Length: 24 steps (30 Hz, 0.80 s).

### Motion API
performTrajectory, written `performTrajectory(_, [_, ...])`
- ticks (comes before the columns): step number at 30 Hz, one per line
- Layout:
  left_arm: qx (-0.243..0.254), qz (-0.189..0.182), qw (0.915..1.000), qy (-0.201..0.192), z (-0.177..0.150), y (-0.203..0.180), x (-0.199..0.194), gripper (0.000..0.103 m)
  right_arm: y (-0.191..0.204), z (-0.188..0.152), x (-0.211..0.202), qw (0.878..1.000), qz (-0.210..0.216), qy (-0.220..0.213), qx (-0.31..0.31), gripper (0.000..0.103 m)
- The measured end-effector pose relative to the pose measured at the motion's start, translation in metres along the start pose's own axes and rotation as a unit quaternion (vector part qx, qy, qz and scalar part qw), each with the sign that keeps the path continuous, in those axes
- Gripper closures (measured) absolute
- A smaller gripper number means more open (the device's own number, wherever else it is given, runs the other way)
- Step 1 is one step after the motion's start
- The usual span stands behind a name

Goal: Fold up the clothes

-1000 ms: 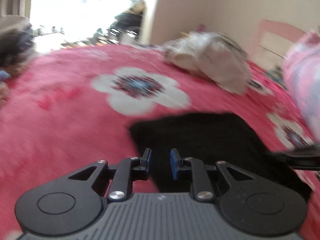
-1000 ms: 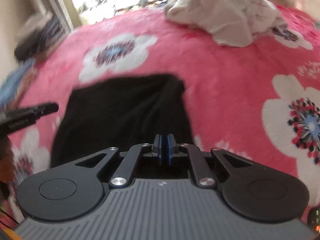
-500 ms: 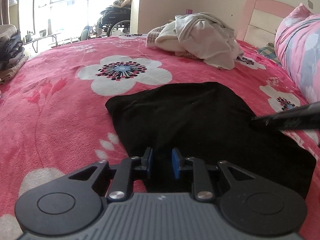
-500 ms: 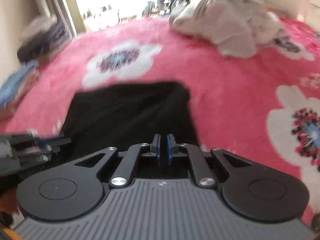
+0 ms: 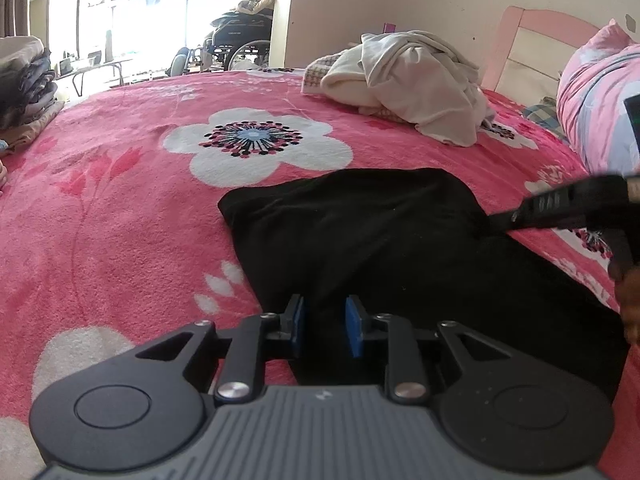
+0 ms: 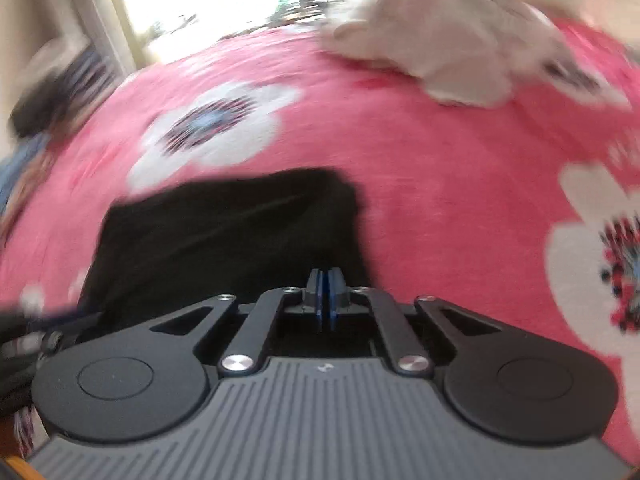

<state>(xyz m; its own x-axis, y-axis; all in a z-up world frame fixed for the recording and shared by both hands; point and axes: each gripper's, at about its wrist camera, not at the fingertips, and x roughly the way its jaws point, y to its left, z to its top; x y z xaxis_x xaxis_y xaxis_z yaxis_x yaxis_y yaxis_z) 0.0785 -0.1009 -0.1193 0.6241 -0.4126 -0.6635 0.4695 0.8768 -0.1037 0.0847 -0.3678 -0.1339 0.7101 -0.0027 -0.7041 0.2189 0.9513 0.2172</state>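
Observation:
A black garment (image 5: 380,240) lies spread flat on the pink flowered blanket (image 5: 120,200). My left gripper (image 5: 323,326) hovers over its near left part, blue pads a little apart, with nothing between them. In the blurred right wrist view my right gripper (image 6: 323,300) is shut, pads together, over the garment's (image 6: 224,240) near right edge. No cloth shows between them. In the left wrist view the right gripper (image 5: 508,216) has its tip at the garment's right edge. The left gripper (image 6: 24,332) is a dark blur at the right view's left border.
A heap of white clothes (image 5: 416,84) lies at the far side of the bed. A pink pillow (image 5: 600,100) and pink headboard (image 5: 532,44) are at the right. Folded clothes (image 5: 24,80) are stacked at the far left. A wheelchair (image 5: 236,40) stands by the window.
The right gripper has slid along the garment's right side, and its view has tilted and blurred. The left gripper has barely moved, and its pads stand slightly wider apart.

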Motion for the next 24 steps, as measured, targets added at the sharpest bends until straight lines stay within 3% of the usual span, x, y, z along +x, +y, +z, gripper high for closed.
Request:
performTrajectory(4, [-0.003,0.002,1.0,-0.003,-0.001,0.0,0.002,0.077,0.004,0.008,-0.01,0.999,0.036,-0.024,0.01,0.095])
performTrajectory(7, [-0.002,0.004,1.0,-0.004,-0.001,-0.001,0.002,0.077,0.015,0.006,0.0,0.996,0.084,0.002,0.004,0.097])
performTrajectory(10, [-0.001,0.002,1.0,-0.004,-0.001,0.0,0.001,0.077,-0.008,0.01,0.014,0.998,0.043,0.001,0.046,0.103])
performTrajectory(11, [-0.002,0.001,1.0,-0.004,-0.001,0.001,0.001,0.077,-0.015,0.014,0.014,0.998,0.026,-0.007,0.063,0.096])
performTrajectory(12, [-0.002,0.001,1.0,-0.004,-0.001,0.001,0.001,0.077,-0.017,0.018,0.011,0.998,0.011,-0.018,0.067,0.096])
performTrajectory(15, [-0.004,0.002,1.0,-0.004,-0.001,0.001,0.001,0.077,-0.004,0.026,0.004,0.997,0.059,-0.024,0.048,0.096])
performTrajectory(18, [-0.004,0.003,1.0,-0.004,-0.001,0.0,0.002,0.077,0.011,0.022,0.019,0.994,0.101,0.018,0.036,0.098])
performTrajectory(21, [-0.001,0.004,1.0,-0.003,-0.001,0.0,0.001,0.077,-0.008,0.023,0.025,0.995,0.062,0.011,0.071,0.103])
performTrajectory(23, [-0.002,0.003,1.0,-0.003,-0.001,0.0,0.001,0.077,-0.021,0.025,0.01,0.996,0.005,-0.014,0.09,0.096])
performTrajectory(24, [-0.002,0.004,1.0,-0.002,-0.001,0.0,0.001,0.077,-0.023,0.024,0.0,0.996,-0.003,-0.02,0.083,0.096])
